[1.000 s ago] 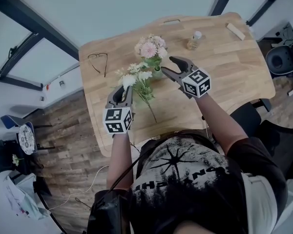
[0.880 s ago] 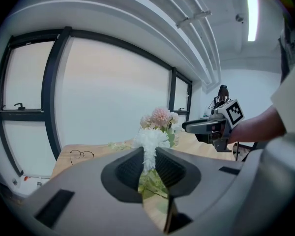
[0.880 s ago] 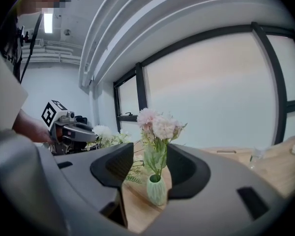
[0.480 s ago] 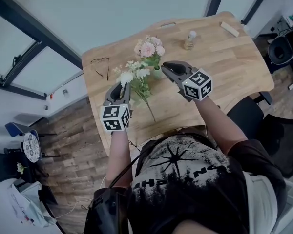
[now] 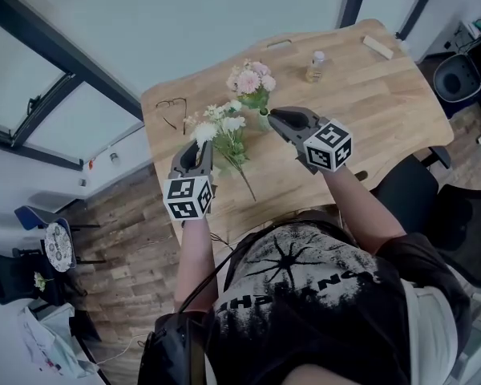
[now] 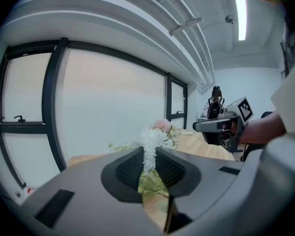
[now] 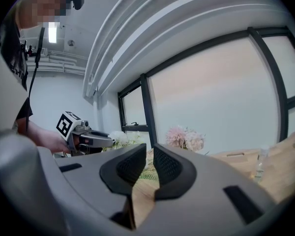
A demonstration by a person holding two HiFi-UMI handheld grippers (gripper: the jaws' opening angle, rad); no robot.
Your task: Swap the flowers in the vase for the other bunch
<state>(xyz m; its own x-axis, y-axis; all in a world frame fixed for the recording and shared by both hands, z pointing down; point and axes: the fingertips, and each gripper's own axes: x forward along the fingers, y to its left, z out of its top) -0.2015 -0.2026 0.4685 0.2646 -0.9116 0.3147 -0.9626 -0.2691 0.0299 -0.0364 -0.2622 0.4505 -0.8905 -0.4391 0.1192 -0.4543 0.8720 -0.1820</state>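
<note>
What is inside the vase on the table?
The pink flowers stand in the vase. Their leaves cover its mouth, so the stem ends and any water inside cannot be seen.

The table (image 5: 385, 95) is pale matt wood with visible grain; the floor (image 5: 128, 215) is darker wooden plank; the left gripper (image 6: 148, 162) is smooth matt grey plastic; its pads (image 6: 130, 168) are dark and ribbed.
</note>
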